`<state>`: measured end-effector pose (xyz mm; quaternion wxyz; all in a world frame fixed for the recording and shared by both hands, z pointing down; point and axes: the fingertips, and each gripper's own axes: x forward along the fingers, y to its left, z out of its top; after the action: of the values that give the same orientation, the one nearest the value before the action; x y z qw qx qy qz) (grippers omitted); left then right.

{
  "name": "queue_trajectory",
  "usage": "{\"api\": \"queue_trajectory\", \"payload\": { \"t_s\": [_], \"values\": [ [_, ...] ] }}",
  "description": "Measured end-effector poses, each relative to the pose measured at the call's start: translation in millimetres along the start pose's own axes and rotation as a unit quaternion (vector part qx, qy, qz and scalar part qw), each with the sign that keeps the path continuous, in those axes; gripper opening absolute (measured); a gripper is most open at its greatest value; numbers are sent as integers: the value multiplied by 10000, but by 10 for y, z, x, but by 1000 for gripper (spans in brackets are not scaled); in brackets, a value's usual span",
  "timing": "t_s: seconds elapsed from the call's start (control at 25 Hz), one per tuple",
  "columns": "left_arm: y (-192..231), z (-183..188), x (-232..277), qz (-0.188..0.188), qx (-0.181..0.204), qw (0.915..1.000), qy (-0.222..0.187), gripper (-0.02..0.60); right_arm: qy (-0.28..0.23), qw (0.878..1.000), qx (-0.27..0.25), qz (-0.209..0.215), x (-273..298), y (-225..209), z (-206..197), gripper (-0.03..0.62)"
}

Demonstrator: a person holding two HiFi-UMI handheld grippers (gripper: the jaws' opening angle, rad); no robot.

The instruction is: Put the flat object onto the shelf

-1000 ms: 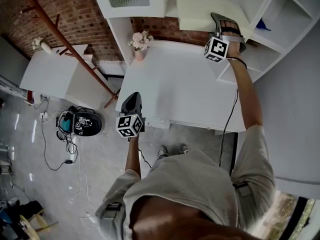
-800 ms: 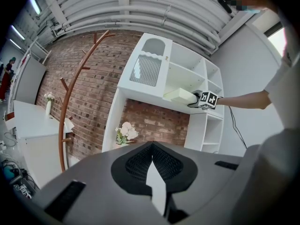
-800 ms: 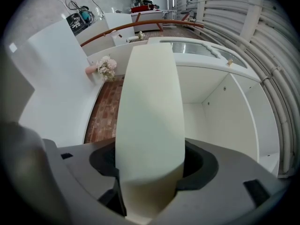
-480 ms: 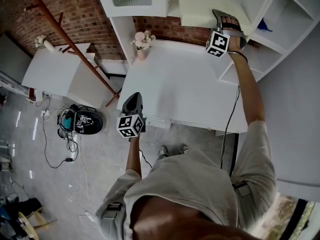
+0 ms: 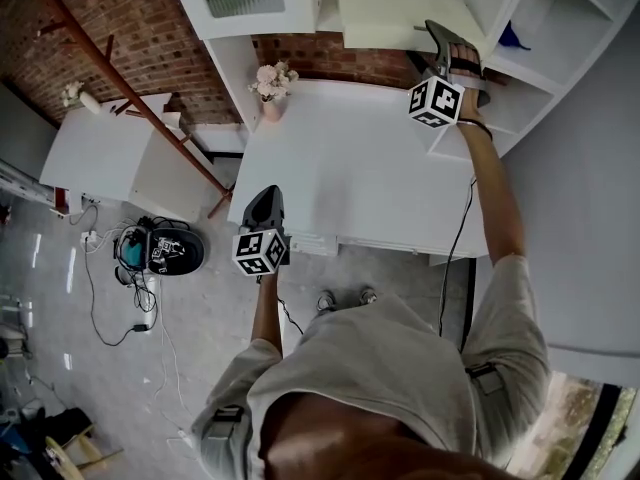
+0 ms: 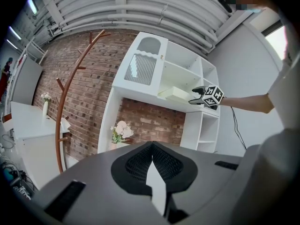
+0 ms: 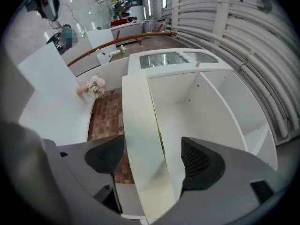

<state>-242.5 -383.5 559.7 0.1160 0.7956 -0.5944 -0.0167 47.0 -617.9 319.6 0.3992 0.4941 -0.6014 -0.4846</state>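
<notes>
The flat object [image 5: 400, 13] is a pale cream panel that lies on the white shelf unit's [image 5: 545, 78] upper board, above the table. My right gripper [image 5: 445, 38] is raised to its near right edge. In the right gripper view the panel [image 7: 140, 139] runs between the jaws of the right gripper [image 7: 152, 143], which are opening; the right pad [image 7: 199, 161] stands off it. My left gripper [image 5: 262, 206] hangs low at the table's front left corner, shut and empty. The left gripper view shows the panel [image 6: 176, 93] on the shelf and the right gripper [image 6: 199, 93] beside it.
A white table [image 5: 350, 178] stands under the shelves, with a vase of flowers [image 5: 272, 86] at its back left. A wooden coat rack [image 5: 130, 88] leans at the left, over a second white table [image 5: 100, 148]. Cables and gear [image 5: 160, 246] lie on the floor.
The right gripper stays at the panel's edge on the shelf with only a slight shift. The left gripper holds its place.
</notes>
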Motion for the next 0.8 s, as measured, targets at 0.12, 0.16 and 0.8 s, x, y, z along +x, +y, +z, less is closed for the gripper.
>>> {"api": "queue_trajectory", "payload": {
  "t_s": [0.12, 0.16, 0.8],
  "values": [
    [-86, 14, 64, -120, 51, 9999, 18, 15, -203, 9958, 894, 26, -127, -46, 28, 373],
    [-119, 22, 85, -151, 63, 9999, 11, 15, -281, 9908, 1319, 68, -151, -65, 37, 373],
    [-159, 15, 17, -105, 86, 9999, 35, 15, -789, 8412, 5345, 221, -275, -25, -119, 39]
  ]
}}
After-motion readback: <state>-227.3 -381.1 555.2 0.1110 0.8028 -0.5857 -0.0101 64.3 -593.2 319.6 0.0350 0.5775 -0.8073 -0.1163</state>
